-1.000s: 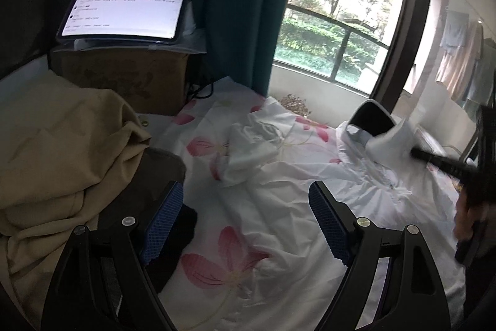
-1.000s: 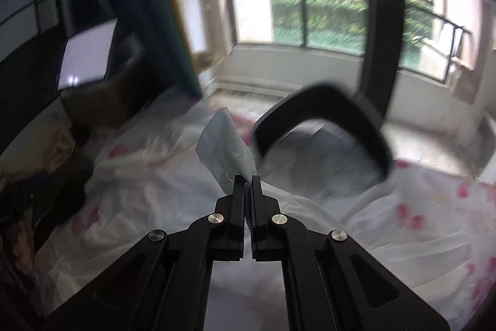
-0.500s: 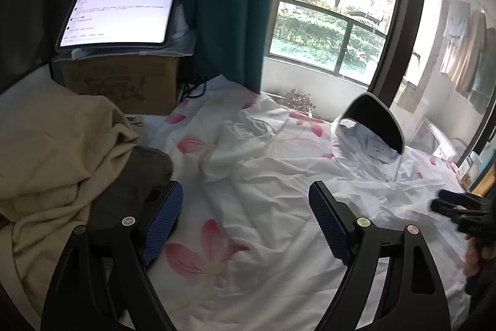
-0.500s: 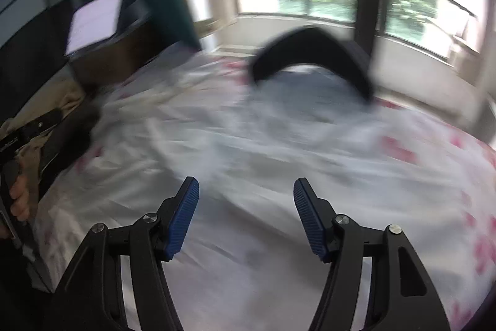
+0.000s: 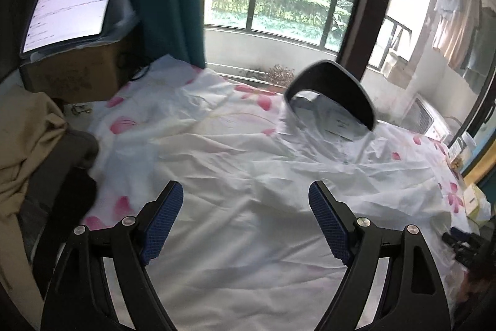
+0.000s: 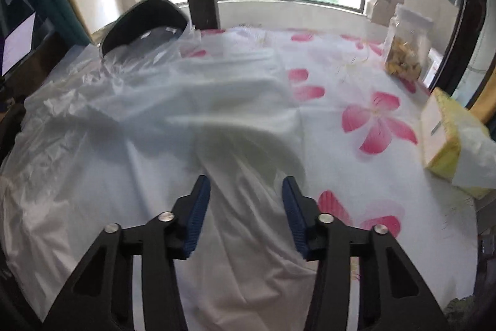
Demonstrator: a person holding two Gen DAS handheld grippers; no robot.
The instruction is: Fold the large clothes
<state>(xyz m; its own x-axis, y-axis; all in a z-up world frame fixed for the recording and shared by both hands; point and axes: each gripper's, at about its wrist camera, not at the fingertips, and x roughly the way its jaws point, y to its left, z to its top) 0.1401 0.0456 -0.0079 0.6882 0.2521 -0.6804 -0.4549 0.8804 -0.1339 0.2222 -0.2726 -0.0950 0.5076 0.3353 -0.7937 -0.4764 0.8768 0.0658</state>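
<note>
Left hand-held gripper [image 5: 246,217]: jaws spread wide, nothing between the blue pads [image 5: 161,217]; hovers above the lower body of the white shirt [image 5: 248,176], apparently clear of the cloth; contact cannot be confirmed.

Right hand-held gripper [image 6: 245,216]: jaws likewise apart, somewhat narrower, holding nothing; hangs over the shirt's right-hand portion [image 6: 161,120], near where garment edge meets the floral sheet [image 6: 378,120]; exact hem line hard to tell, white on white.

Shirt lies spread flat, roughly face-up, across the sheet-covered surface (bed or bench, cannot tell); collar [image 5: 328,120] at the far end by the window, propped against a dark curved chair back [image 5: 334,82]; wrinkled, no fold yet visible. Judgement: laid out this way so both sides can be reached from the near end; both grippers open and low suggests a pick of hem or side edges is next; task is at its start.

Periphery: beige garment [image 5: 21,151] heaped at left, likely waiting its turn; tablet [image 5: 69,10] on a cardboard box [image 5: 74,76]; tissue pack [image 6: 449,145] and clear jar [image 6: 406,48] at right, well apart from the shirt, so no obstruction to folding.
</note>
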